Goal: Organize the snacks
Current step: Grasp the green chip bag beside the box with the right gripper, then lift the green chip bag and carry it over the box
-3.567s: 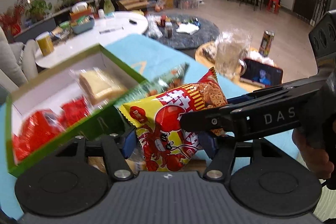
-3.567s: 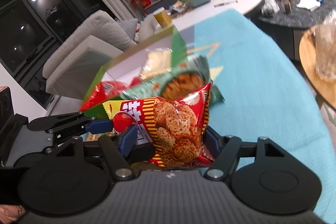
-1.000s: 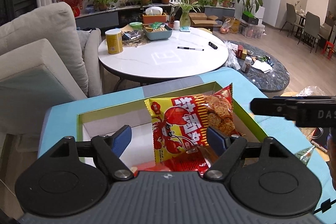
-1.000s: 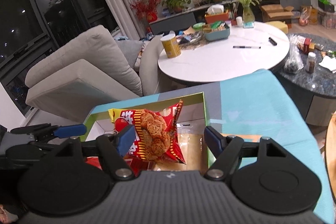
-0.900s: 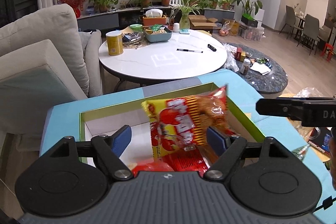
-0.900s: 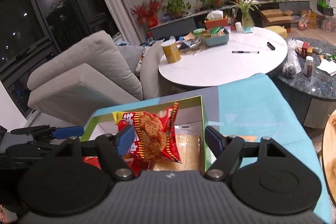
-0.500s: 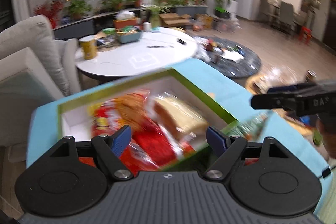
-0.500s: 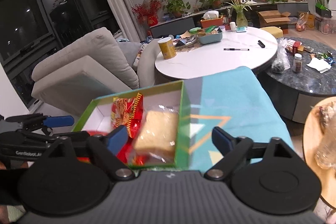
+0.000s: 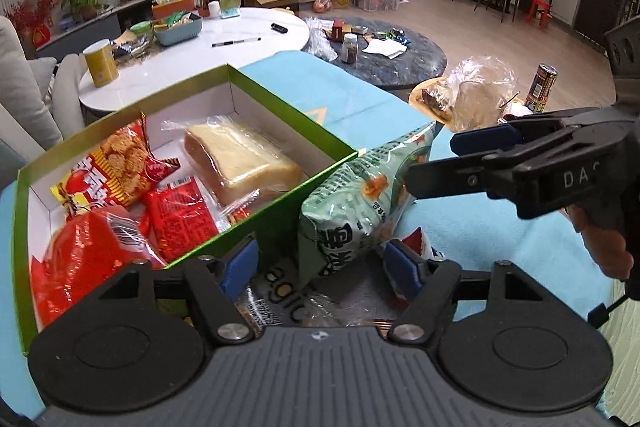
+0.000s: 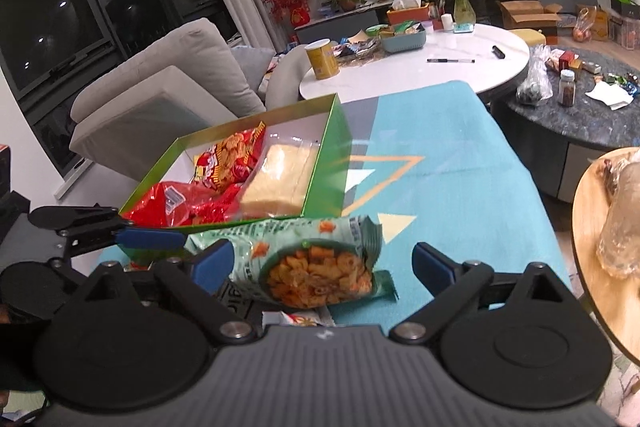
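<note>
A pale green snack bag (image 9: 352,195) leans on the near outer wall of the green box (image 9: 280,99). It stands between the jaws of my left gripper (image 9: 322,263), which are closing without pinching it. My right gripper (image 10: 322,261) is open around the same bag (image 10: 316,259), which shows orange crisps. In the left wrist view the right gripper (image 9: 436,159) reaches the bag's top corner. Inside the box lie a red-and-yellow cracker bag (image 9: 116,167), a wrapped yellow cake (image 9: 244,159) and red packs (image 9: 180,215).
The box sits on a teal cloth (image 10: 440,167). More packets (image 9: 280,299) lie under my left gripper. Behind are a white round table (image 9: 240,39) and a dark marble table (image 9: 392,59). A wooden side table (image 9: 424,93) with a plastic bag stands right, a grey sofa (image 10: 160,87) left.
The red-and-yellow cracker bag dropped from between the jaws and now lies in the box. Both grippers moved off the box to the green bag in front of it, and the left jaws narrowed.
</note>
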`<state>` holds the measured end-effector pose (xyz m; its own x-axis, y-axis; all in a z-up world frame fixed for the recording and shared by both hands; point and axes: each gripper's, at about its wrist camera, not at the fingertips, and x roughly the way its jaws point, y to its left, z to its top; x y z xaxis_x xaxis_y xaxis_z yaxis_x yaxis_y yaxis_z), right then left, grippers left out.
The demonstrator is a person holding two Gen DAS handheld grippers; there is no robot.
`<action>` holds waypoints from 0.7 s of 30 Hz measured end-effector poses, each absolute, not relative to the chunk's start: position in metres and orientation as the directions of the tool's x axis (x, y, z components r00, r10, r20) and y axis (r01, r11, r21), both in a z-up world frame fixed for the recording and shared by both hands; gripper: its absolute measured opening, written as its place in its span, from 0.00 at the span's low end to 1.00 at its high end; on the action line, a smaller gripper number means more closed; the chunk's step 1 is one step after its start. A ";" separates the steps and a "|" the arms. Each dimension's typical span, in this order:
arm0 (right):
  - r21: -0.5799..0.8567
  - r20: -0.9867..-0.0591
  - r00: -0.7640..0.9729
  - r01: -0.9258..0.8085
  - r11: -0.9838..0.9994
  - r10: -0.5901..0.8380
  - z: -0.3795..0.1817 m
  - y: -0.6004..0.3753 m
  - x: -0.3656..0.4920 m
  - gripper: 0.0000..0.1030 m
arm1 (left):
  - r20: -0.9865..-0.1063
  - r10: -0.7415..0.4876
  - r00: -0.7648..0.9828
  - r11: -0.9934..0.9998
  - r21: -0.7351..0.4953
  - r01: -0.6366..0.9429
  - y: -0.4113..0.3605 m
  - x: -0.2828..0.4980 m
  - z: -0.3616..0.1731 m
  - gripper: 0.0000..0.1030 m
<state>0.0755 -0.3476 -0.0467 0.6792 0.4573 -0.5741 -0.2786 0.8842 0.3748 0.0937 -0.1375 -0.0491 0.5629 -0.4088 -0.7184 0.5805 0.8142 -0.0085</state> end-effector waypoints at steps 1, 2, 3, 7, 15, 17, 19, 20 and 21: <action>0.377 -0.573 0.678 -0.281 0.883 0.460 -0.049 -0.349 0.074 0.72 | -0.721 -0.408 0.559 0.815 -0.011 0.580 -0.139 0.095 -0.050 0.63; 0.380 -0.573 0.676 -0.282 0.881 0.464 -0.050 -0.350 0.074 0.72 | -0.724 -0.409 0.556 0.814 -0.014 0.580 -0.140 0.095 -0.051 0.62; 0.384 -0.571 0.674 -0.285 0.878 0.468 -0.051 -0.350 0.074 0.72 | -0.726 -0.409 0.553 0.814 -0.016 0.580 -0.141 0.095 -0.052 0.61; 0.395 -0.568 0.670 -0.289 0.872 0.479 -0.056 -0.349 0.077 0.72 | -0.733 -0.398 0.551 0.818 -0.011 0.575 -0.147 0.101 -0.056 0.61; 0.403 -0.575 0.652 -0.301 0.865 0.494 -0.063 -0.343 0.083 0.72 | -0.746 -0.387 0.541 0.821 -0.011 0.571 -0.155 0.108 -0.064 0.57; 0.403 -0.574 0.651 -0.304 0.863 0.497 -0.064 -0.342 0.084 0.72 | -0.750 -0.391 0.534 0.820 -0.020 0.572 -0.156 0.109 -0.066 0.54; 0.405 -0.573 0.647 -0.309 0.860 0.503 -0.065 -0.340 0.085 0.72 | -0.753 -0.399 0.524 0.818 -0.034 0.574 -0.156 0.111 -0.067 0.50; 0.406 -0.573 0.646 -0.311 0.859 0.505 -0.065 -0.339 0.085 0.72 | -0.754 -0.402 0.520 0.818 -0.039 0.574 -0.157 0.112 -0.068 0.47; 0.407 -0.573 0.645 -0.312 0.859 0.506 -0.065 -0.339 0.086 0.72 | -0.754 -0.406 0.516 0.817 -0.045 0.575 -0.157 0.112 -0.068 0.47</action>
<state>0.0856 -0.3385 -0.0655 0.6452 0.5058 -0.5726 -0.3119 0.8586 0.4069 0.1123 -0.1571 -0.0684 0.5165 -0.4055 -0.7542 0.5753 0.8167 -0.0452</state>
